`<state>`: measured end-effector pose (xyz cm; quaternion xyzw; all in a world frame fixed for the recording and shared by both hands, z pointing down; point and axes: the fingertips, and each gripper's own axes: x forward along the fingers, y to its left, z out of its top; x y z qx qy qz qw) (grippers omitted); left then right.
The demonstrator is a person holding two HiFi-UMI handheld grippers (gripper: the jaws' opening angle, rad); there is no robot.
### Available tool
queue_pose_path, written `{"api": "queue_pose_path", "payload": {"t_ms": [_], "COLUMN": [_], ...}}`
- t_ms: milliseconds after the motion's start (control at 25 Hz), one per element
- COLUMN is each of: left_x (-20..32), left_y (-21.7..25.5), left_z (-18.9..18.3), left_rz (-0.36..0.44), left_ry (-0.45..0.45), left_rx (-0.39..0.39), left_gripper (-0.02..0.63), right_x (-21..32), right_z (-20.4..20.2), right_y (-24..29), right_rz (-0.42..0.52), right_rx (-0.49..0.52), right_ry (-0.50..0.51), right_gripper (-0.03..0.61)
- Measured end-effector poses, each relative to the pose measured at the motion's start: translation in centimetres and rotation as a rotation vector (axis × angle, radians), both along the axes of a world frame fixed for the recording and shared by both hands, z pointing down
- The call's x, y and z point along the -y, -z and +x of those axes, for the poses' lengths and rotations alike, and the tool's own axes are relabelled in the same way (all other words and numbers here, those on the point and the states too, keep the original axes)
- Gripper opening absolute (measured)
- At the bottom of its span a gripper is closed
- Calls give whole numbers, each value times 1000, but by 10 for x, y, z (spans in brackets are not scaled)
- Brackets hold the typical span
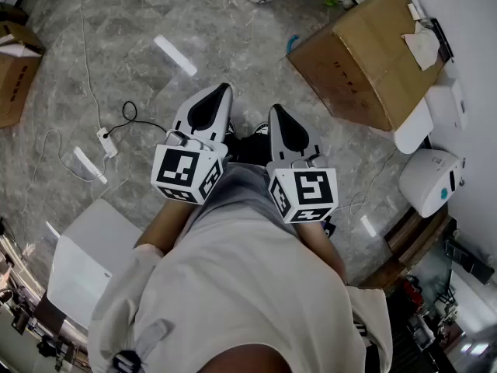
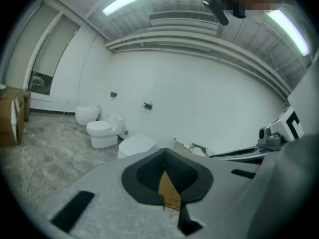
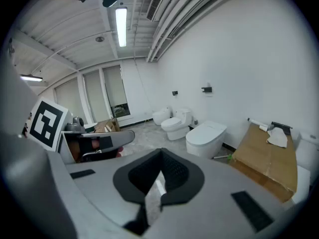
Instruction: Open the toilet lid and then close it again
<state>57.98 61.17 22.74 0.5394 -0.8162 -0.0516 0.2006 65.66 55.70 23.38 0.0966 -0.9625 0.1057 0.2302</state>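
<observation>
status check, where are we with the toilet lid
Both shut, empty: left gripper, right gripper. Nearest toilet ahead, lid down, untouched. Beside it a cardboard box, clear of the lid.

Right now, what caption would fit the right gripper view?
Closed tongs point toward a shut white toilet beside a cardboard box.

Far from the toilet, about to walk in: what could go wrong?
The black cable and power strip lie loose on the floor ahead: a trip hazard. The cardboard box sits close beside the nearest toilet and may crowd the right gripper. It and the left gripper are shut; they may need opening for the lid.
</observation>
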Motion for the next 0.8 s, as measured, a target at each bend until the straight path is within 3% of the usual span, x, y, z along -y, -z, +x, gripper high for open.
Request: {"api": "queue_pose_path", "payload": {"t_ms": [320,560,800], "left_x": [-6,-3,8], "left_y": [2,-1,-1], "left_z": [-11,-25,-48], "left_rz": [-6,-35,-43], "left_ry": [-22,-8,13], "left_rx": [-9,22,24], "left_gripper": [8,7,8], "right_x": [-5,3,25], "right_z": [-16,-33,-51], "right_y": [1,3,4], "right_rz": [1,-88,-85], "right_rx": [-5,39,60], "right_ry": [-6,-24,8], "right_gripper": [11,11,11]}}
